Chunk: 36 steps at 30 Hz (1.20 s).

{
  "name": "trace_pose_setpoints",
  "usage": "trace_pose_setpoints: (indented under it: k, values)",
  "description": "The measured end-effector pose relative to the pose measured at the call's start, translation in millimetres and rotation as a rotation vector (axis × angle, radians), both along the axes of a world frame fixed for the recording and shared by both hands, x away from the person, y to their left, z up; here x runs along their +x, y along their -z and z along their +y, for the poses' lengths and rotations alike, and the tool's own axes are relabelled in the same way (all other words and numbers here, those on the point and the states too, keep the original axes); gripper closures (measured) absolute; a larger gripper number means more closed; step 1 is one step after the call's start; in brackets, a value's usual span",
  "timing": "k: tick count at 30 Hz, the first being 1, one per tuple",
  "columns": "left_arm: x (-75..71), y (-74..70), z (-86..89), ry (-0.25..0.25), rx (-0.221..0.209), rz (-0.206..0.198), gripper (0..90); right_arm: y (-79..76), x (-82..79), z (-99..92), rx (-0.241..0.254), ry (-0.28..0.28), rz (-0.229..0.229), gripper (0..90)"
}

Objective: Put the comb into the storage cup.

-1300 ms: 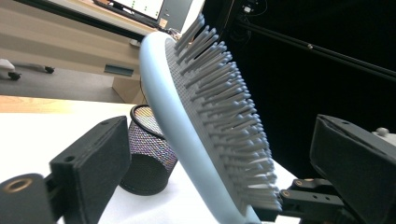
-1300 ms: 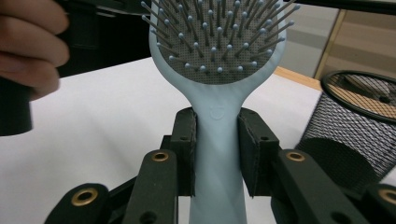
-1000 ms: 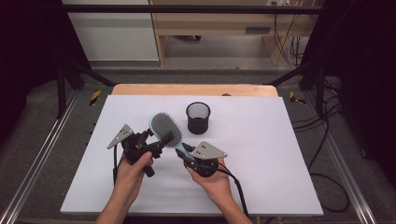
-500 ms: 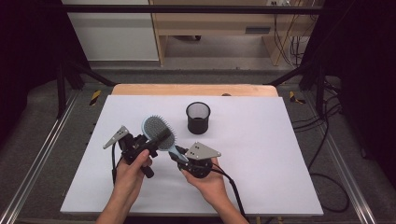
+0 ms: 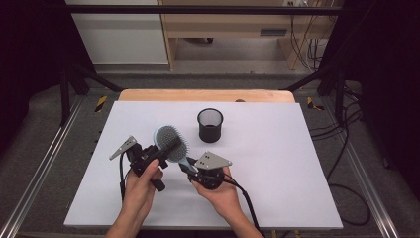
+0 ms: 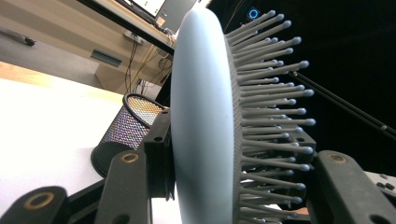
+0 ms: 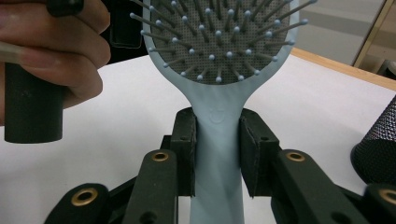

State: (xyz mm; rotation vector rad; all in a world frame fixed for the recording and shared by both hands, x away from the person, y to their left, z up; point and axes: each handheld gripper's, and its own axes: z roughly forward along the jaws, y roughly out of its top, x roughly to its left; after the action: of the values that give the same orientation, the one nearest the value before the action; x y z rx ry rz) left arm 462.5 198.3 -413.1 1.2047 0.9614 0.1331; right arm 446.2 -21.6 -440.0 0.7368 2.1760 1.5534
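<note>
Toward the front-left of the white table [image 5: 297, 148], the left gripper [image 5: 157, 154] is held in a hand [image 5: 141, 183], its jaws clamped on the oval head of the pale blue paddle hairbrush with grey bristles [image 5: 171, 143], one jaw on the smooth back and one among the bristles. Just right of it, the right gripper [image 5: 190, 168] grips the brush's handle between both pads, the brush lifted off the table. Beyond, near the table's middle toward the back edge, a black mesh cup [image 5: 210, 125] stands upright
</note>
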Motion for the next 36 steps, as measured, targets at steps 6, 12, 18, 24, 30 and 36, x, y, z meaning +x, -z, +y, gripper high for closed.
trace_pose_setpoints:
  k: [6, 12, 18, 24, 30, 36]
  values:
    - [0.2, -0.1, 5.9, -0.010, -0.011, -0.003, 50.2, -0.1, 3.3, 1.7, 0.010, -0.004, 0.040, 45.0]
    - [1.3, -3.1, 14.4, -0.052, -0.019, -0.022, 50.1, -7.3, 7.6, -17.4, -0.001, 0.037, 0.040, 22.6]
    - [1.6, -6.9, 25.9, -0.105, -0.041, -0.044, 50.0, -11.6, 17.1, -49.4, 0.004, 0.125, 0.080, 13.3]
    - [2.3, -9.9, 32.3, -0.137, -0.050, -0.059, 50.1, -7.4, 25.0, -72.8, 0.023, 0.166, 0.142, 7.8]
    - [0.1, -10.8, 39.8, -0.168, -0.041, -0.068, 50.0, -5.1, 29.7, -82.1, 0.003, 0.185, 0.168, 7.6]
    - [1.6, -12.5, 46.2, -0.194, -0.049, -0.073, 50.0, -5.6, 29.4, -87.9, -0.017, 0.210, 0.163, 8.1]
